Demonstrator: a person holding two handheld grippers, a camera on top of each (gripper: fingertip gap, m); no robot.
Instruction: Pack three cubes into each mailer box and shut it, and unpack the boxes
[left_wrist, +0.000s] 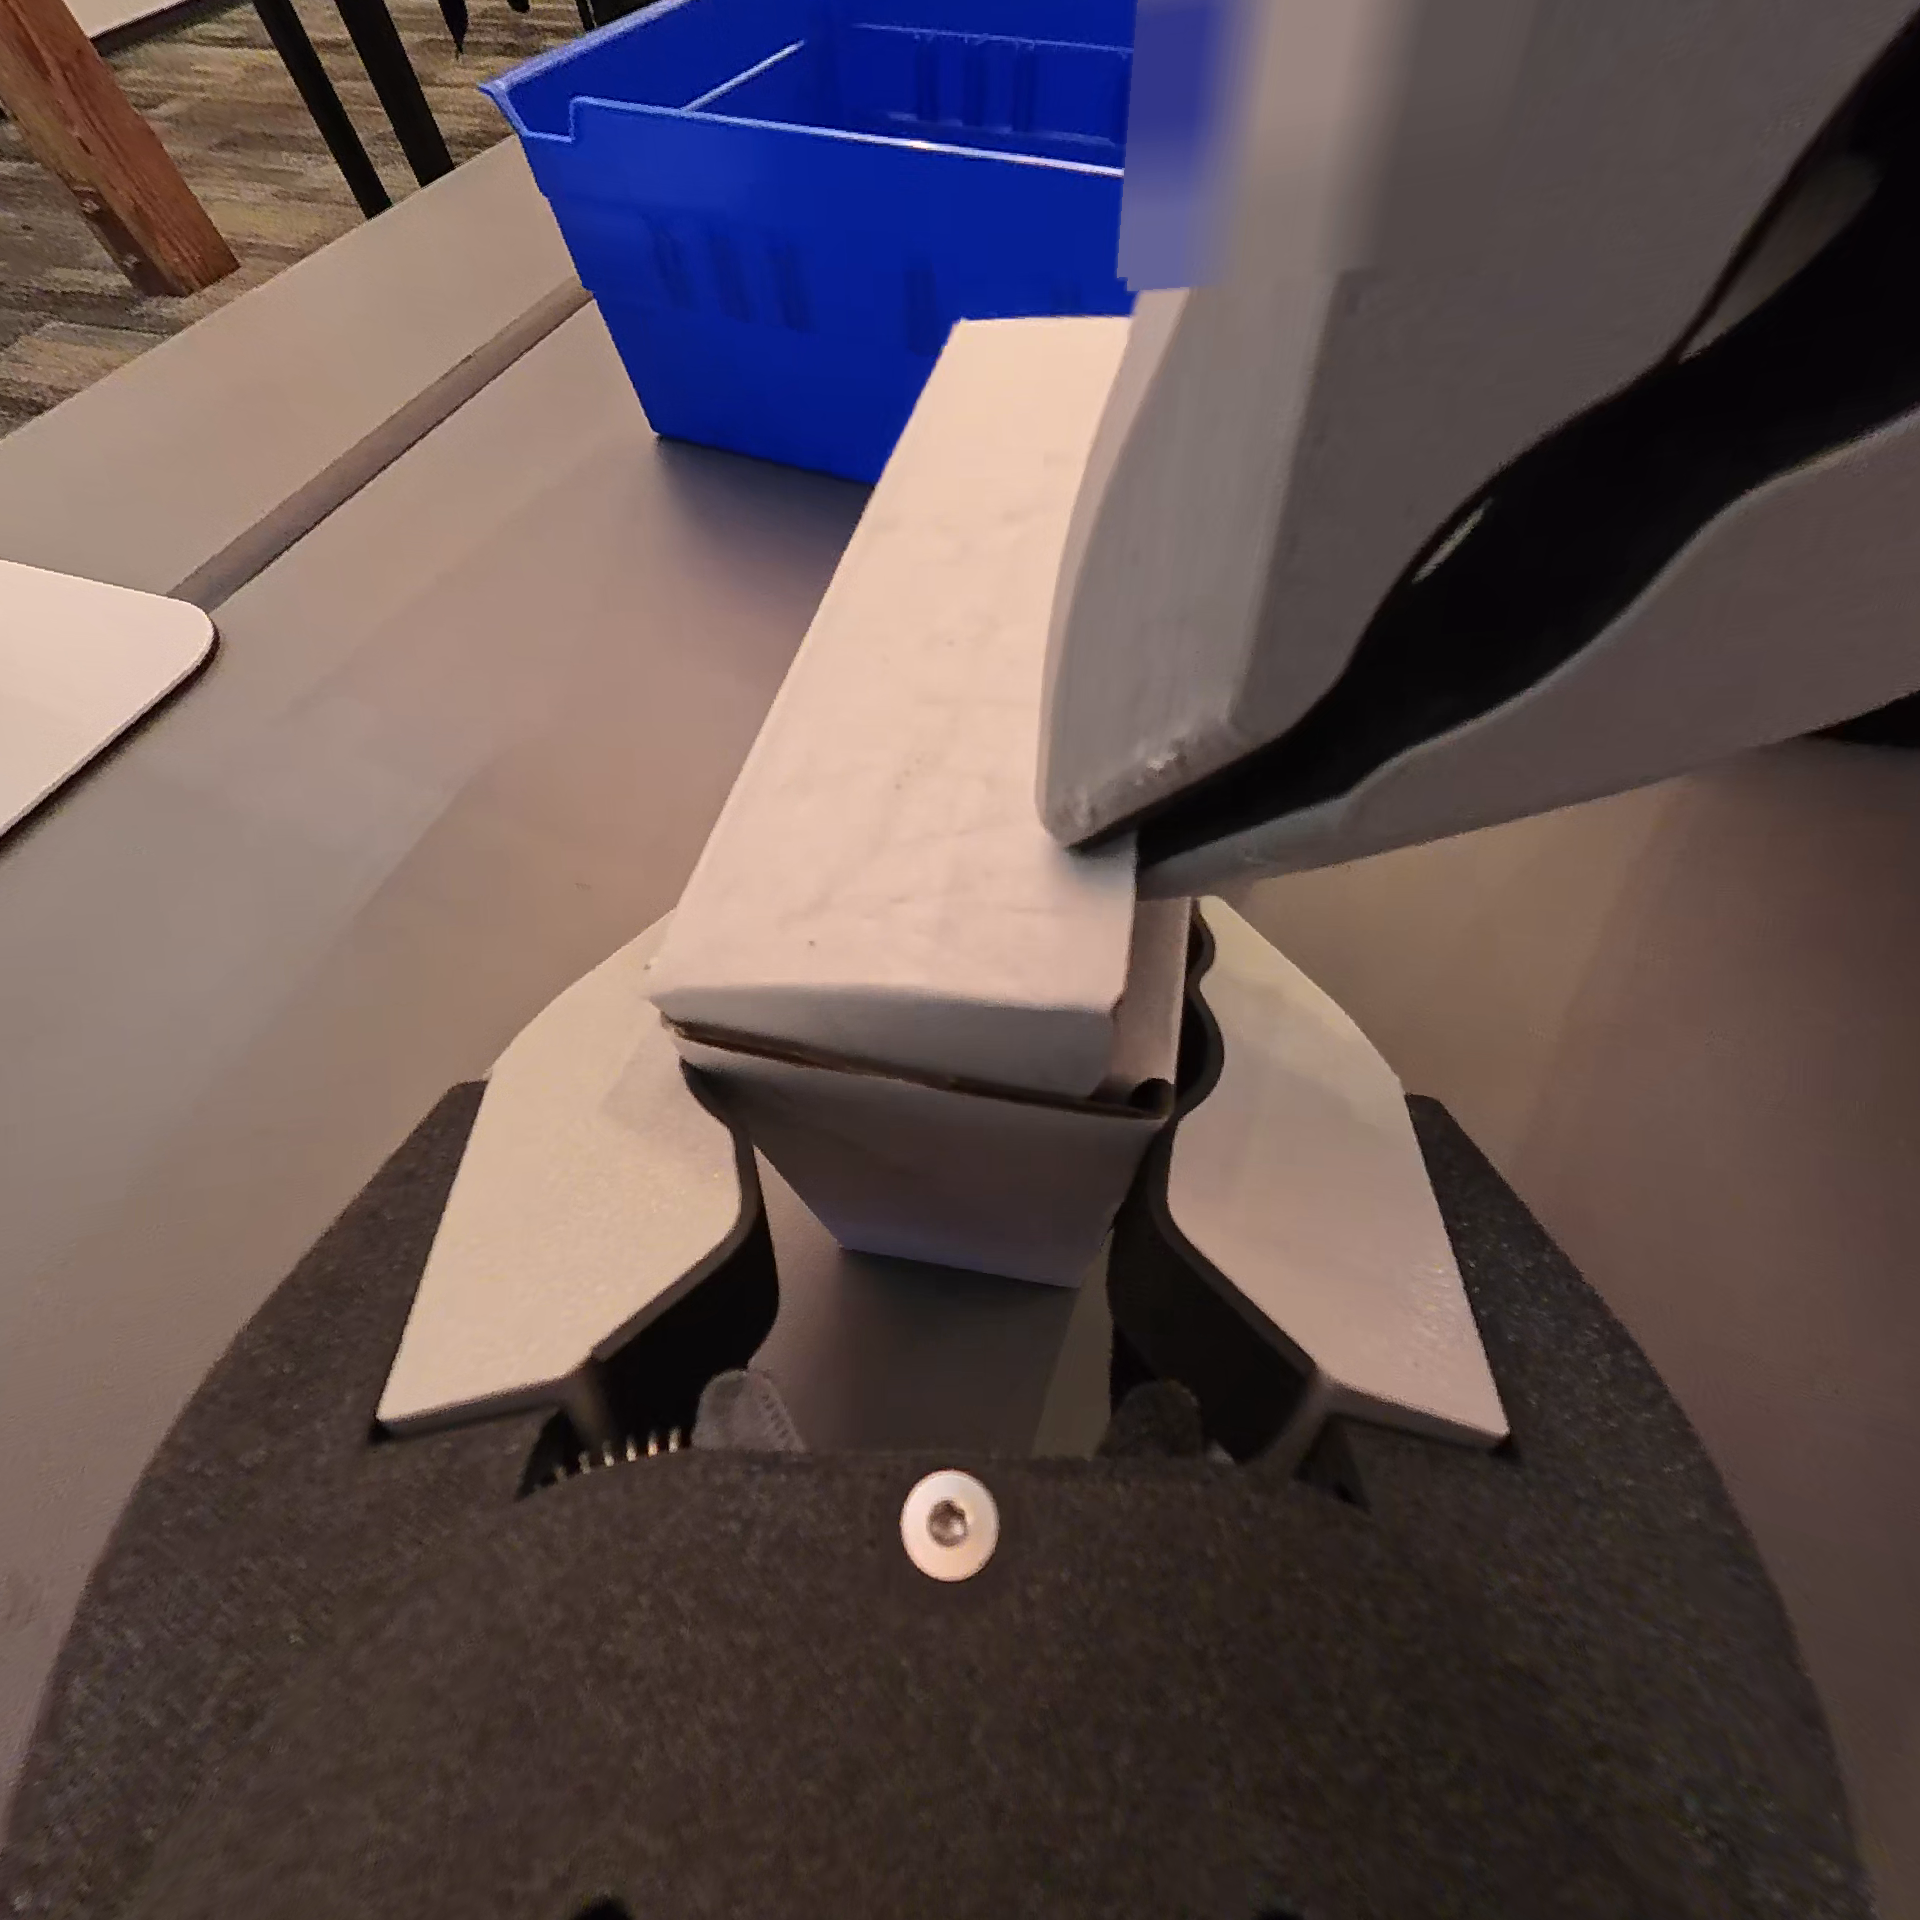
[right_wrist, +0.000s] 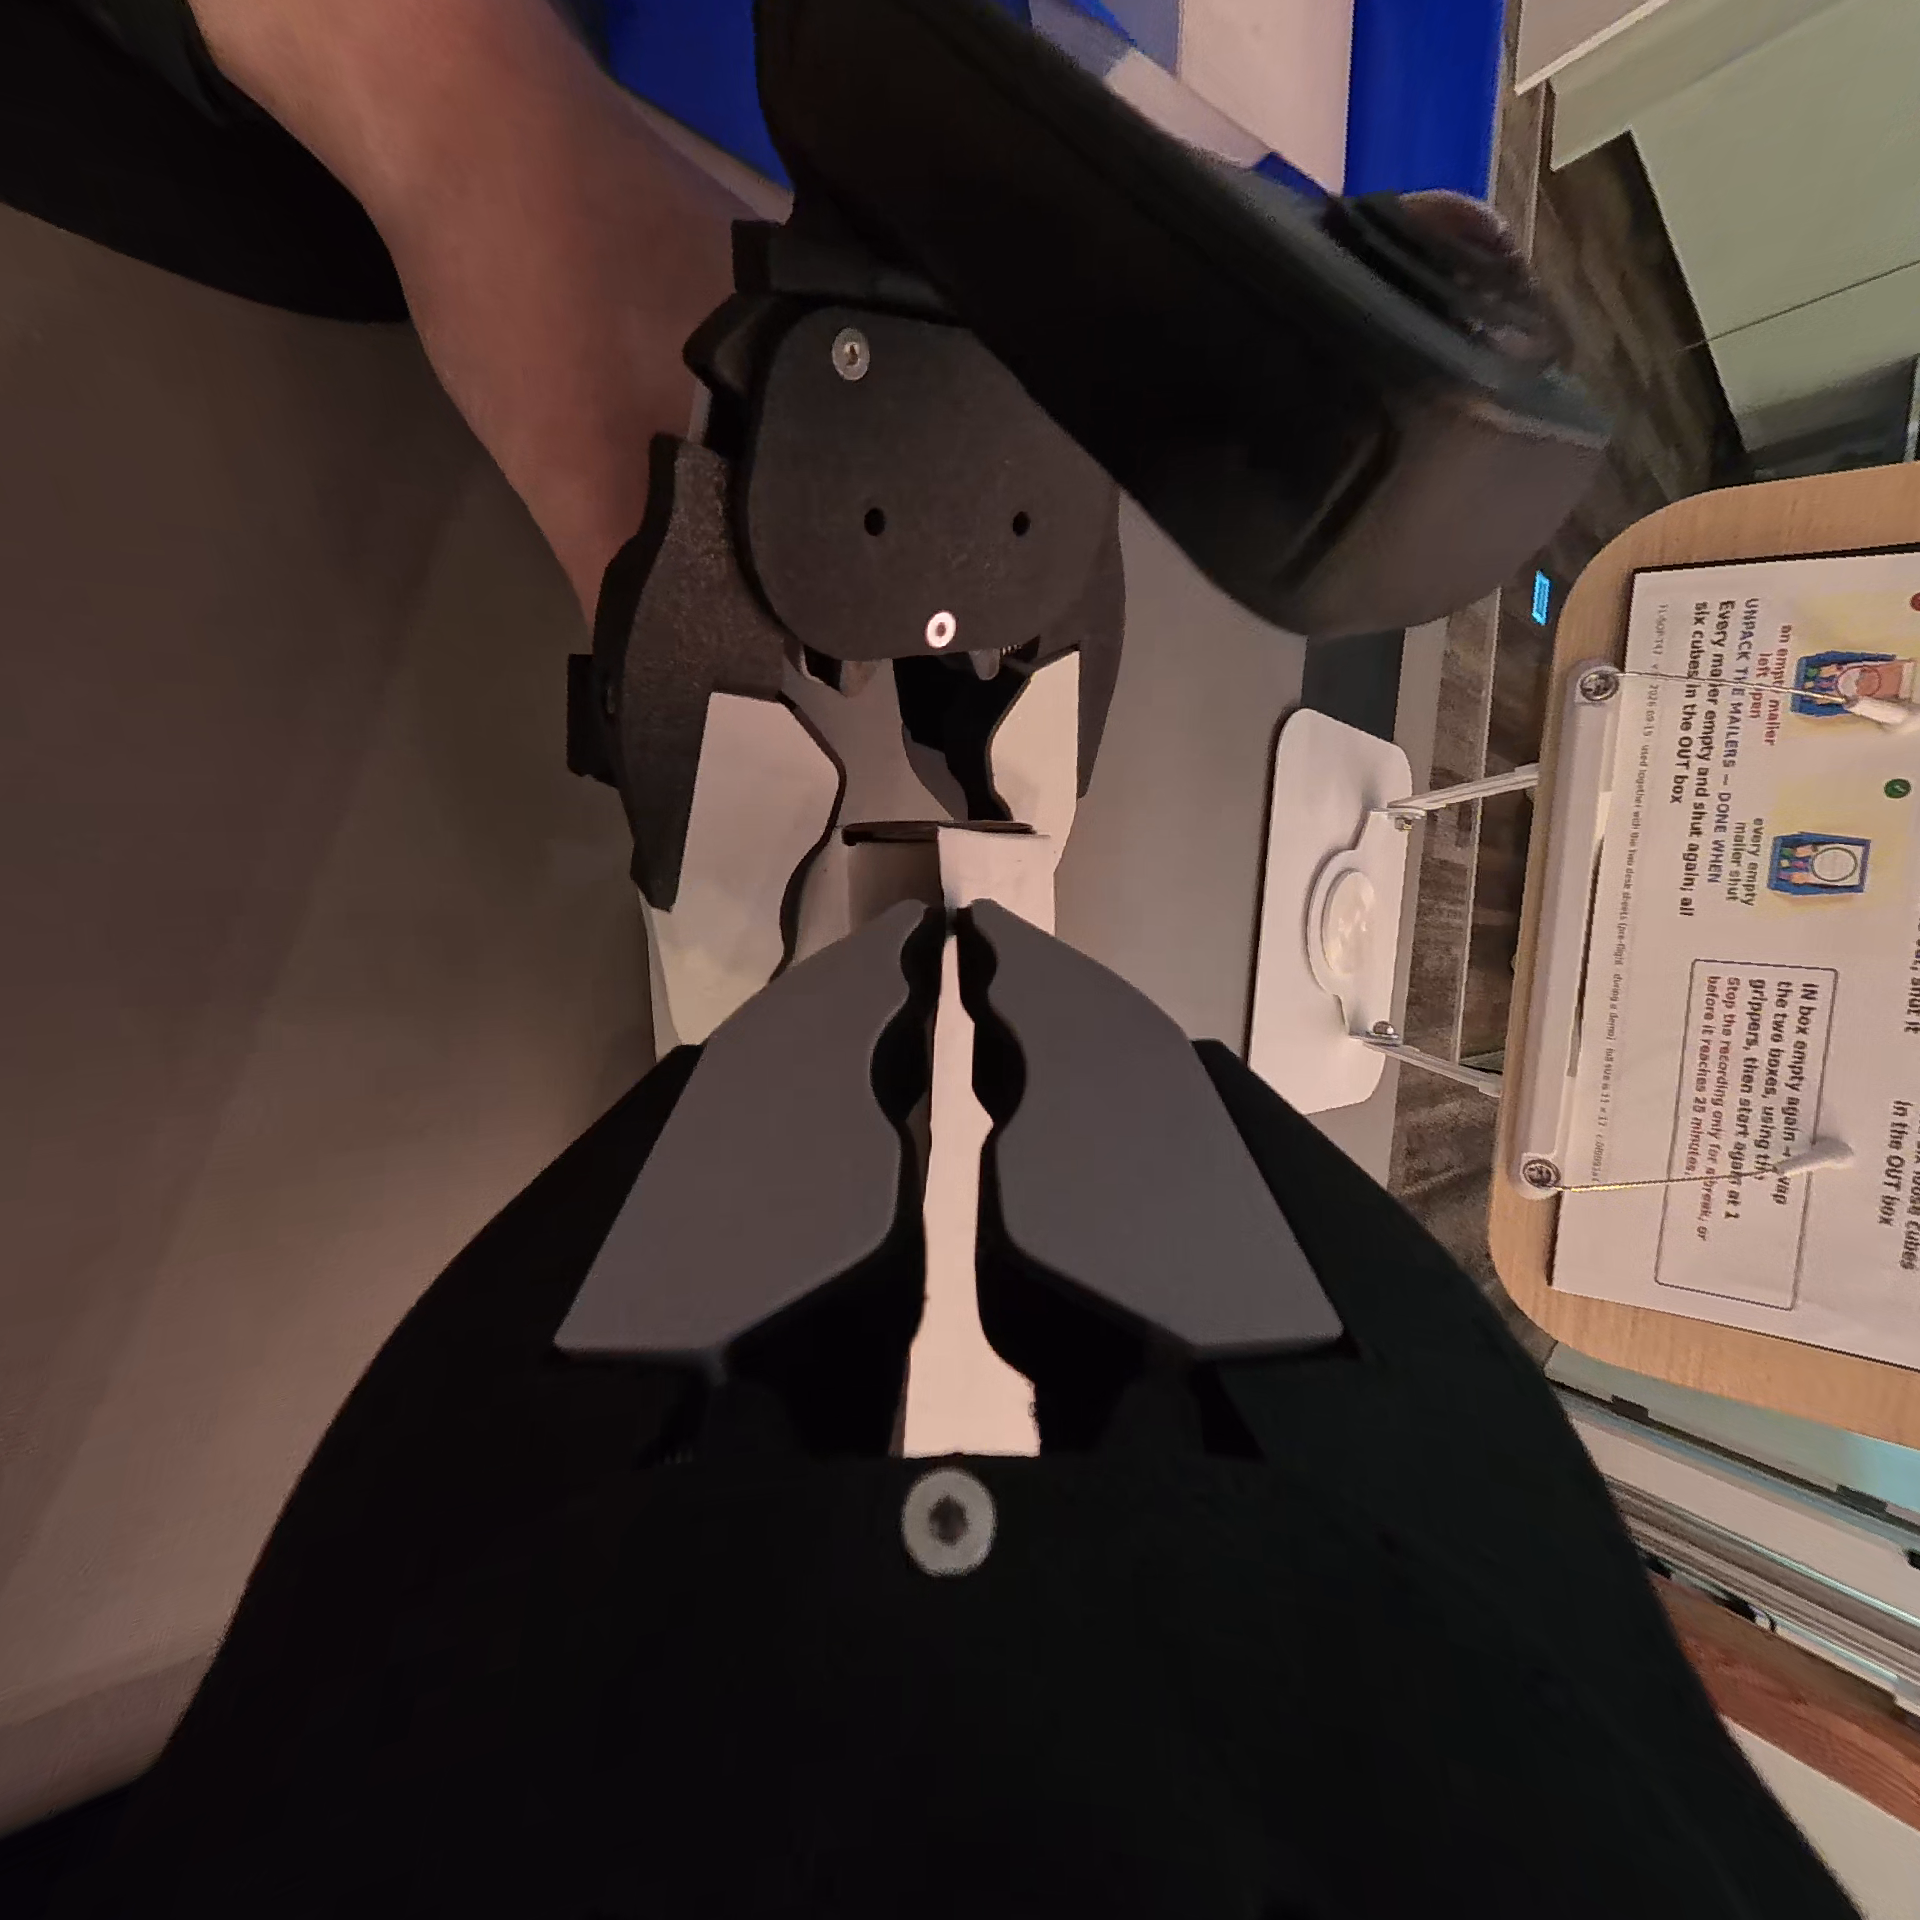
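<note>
A white mailer box (left_wrist: 914, 727) lies lengthwise on the grey table (left_wrist: 364, 935), its lid down with a thin seam at the near end. My left gripper (left_wrist: 956, 1143) is shut on the box's near end, one finger on each side. My right gripper (left_wrist: 1127, 873) comes in from the upper right and pinches the lid's right edge near that end. In the right wrist view, my right gripper (right_wrist: 951, 914) is nearly closed on a thin white strip of the box (right_wrist: 997, 883), facing the left gripper (right_wrist: 935, 821). No cubes show.
A blue bin (left_wrist: 831, 260) stands just behind the box, and also shows in the right wrist view (right_wrist: 1423, 83). A white pad (left_wrist: 73, 686) lies at the left. A wooden board with an instruction sheet (right_wrist: 1714, 935) is at the right. A person's hand (right_wrist: 520, 364) holds the left gripper.
</note>
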